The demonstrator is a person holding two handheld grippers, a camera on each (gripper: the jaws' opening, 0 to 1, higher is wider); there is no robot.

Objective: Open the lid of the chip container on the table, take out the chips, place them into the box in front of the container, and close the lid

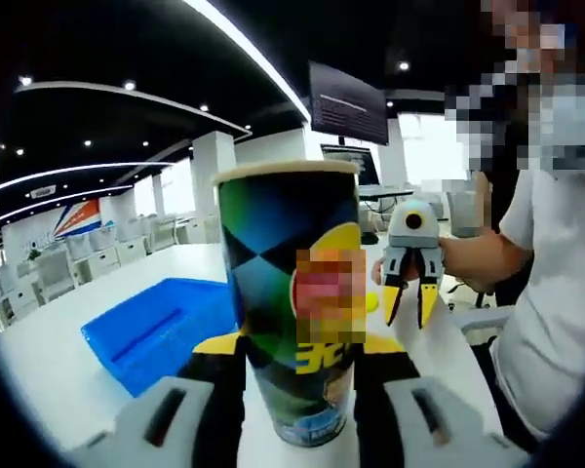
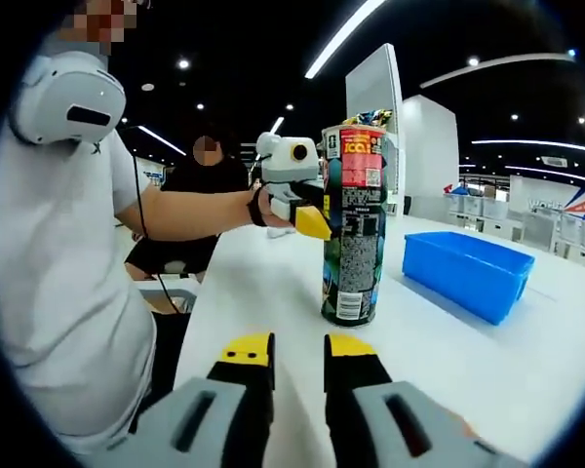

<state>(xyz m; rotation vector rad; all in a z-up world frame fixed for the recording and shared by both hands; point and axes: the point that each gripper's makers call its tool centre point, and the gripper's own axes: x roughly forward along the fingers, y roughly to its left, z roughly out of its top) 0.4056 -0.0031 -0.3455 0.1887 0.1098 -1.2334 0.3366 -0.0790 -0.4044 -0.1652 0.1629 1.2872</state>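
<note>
Seen from the left gripper view, left to right: blue box (image 1: 161, 331) lying on the white counter (image 1: 68, 361); tall chip container (image 1: 291, 302) standing upright, lid (image 1: 285, 171) on, clamped low between the jaws of the left tool (image 1: 297, 375); right tool (image 1: 410, 292) hanging beyond, just beside the container, held by a person's hand (image 1: 458, 255), tips slightly apart, empty. From the right gripper view: right tool (image 2: 297, 366) in the foreground, jaws parted a little on bare counter, gripping nothing; left tool (image 2: 312, 222) pressed against the container's side; box further right, near but apart. Lid not yet lifted. Likely hazards: tall, narrow can tipping if pulled sideways at the top; thin wall buckling under a hard squeeze; chips cracking or spilling onto the counter short of the box.
</note>
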